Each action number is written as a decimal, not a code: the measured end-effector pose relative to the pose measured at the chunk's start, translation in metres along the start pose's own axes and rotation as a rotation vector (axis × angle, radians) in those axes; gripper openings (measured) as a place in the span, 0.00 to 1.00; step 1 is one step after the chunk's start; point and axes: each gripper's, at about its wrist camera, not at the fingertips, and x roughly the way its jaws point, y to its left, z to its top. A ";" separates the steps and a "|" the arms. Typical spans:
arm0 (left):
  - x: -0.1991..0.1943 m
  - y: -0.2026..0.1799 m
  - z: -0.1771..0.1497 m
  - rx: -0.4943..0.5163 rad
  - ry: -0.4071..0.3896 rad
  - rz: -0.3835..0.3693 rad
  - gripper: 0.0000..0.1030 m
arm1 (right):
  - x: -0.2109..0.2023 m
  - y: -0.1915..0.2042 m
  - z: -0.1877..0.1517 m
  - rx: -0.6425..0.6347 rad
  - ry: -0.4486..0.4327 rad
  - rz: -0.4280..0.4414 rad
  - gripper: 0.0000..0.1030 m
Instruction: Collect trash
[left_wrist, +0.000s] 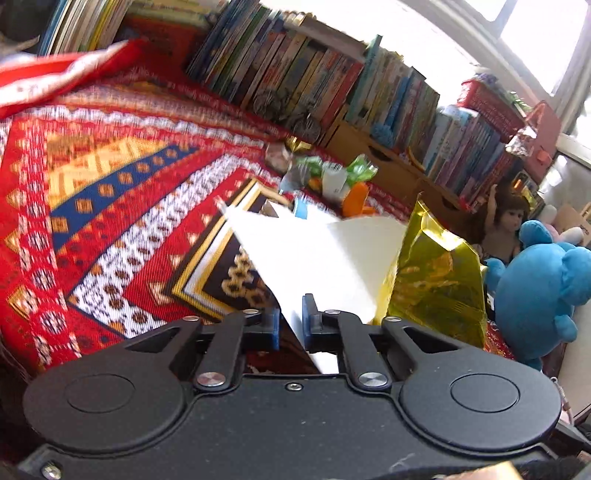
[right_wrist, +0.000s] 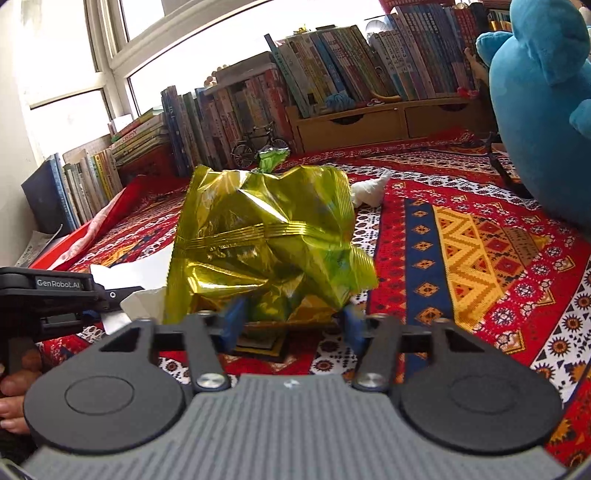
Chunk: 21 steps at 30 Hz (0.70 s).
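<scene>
My left gripper is shut on the corner of a white sheet of paper, which fans out ahead over the patterned cloth. Just right of it stands a crumpled gold foil bag. In the right wrist view that gold foil bag fills the middle, and my right gripper is shut on its lower end, blue pads pressing both sides. The left gripper shows at the left edge with the white paper. More trash lies farther back: a pile of wrappers, a white tissue wad and a green wrapper.
A red patterned cloth covers the surface. Rows of books and wooden drawers line the back, with a small model bicycle in front. A blue plush toy and a doll stand at the right. A person's hand shows at lower left.
</scene>
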 end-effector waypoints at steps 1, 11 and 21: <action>-0.005 -0.002 0.001 0.017 -0.020 0.001 0.07 | -0.002 0.001 0.000 -0.002 -0.003 0.003 0.35; -0.043 -0.009 0.012 0.087 -0.112 0.005 0.00 | -0.029 0.005 0.001 -0.045 -0.041 0.022 0.20; -0.072 -0.008 0.013 0.110 -0.155 0.000 0.00 | -0.059 0.006 -0.002 -0.058 -0.075 0.021 0.13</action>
